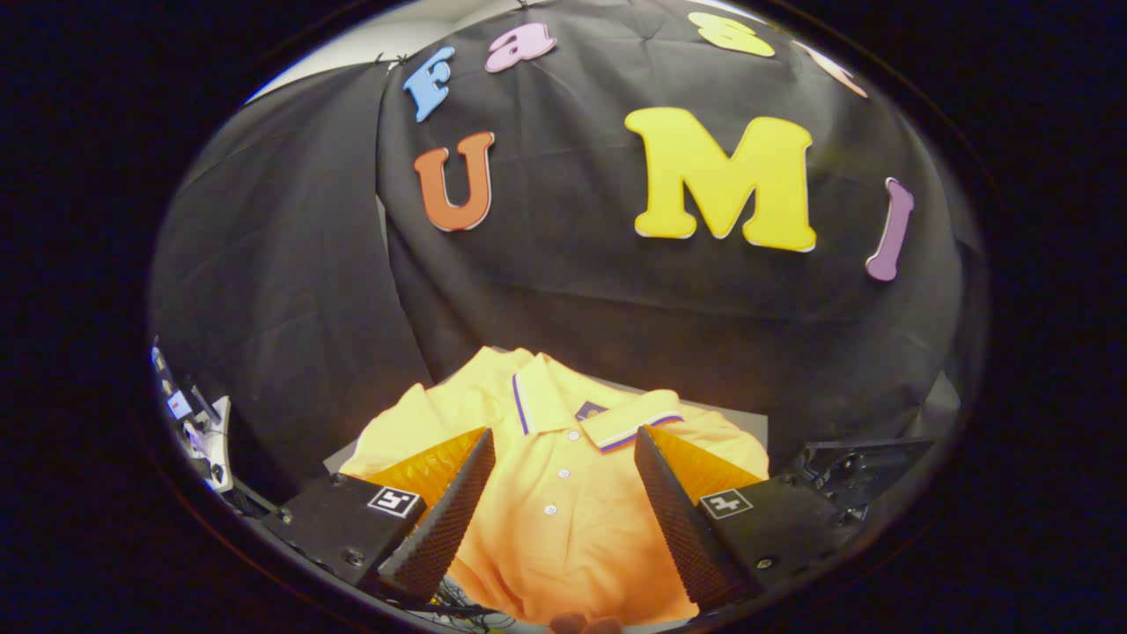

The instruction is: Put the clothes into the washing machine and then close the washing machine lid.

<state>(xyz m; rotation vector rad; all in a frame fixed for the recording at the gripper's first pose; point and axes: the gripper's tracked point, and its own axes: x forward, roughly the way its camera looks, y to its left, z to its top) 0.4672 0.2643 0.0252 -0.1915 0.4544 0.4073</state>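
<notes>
The booth's black cloth wall (563, 291) stands behind everything you are facing, from 9 o'clock round to 3 o'clock.

Below it, the grey worktop (748, 421) shows as a pale strip behind the garment, peeking out at about 2 o'clock from the shirt's right shoulder.

Your task's thing, the yellow polo shirt (546, 519), lies spread flat on that worktop, front up, collar toward 12 o'clock and body running down toward 6 o'clock. It sits directly ahead of your tool, and its middle fills the gap between the 2 fingers. One shoulder spreads out toward 10 o'clock beyond the left finger.

Your tool (563, 458) is held wide open: the 2 fingers (440, 519) stand well apart, ribbed black pads facing inward, nothing pressed between them. You cannot tell from here whether the tips touch the cloth or hover over it.

The shirt's collar (577, 409) lies folded open at 12 o'clock, edged with blue and white striping.

Each finger's block carries 1 square black-and-white marker (394, 501).

3 white buttons (556, 490) run down the placket between the fingers.

At 9 o'clock, by the wall's foot, sits some small equipment too blurred to name.
</notes>
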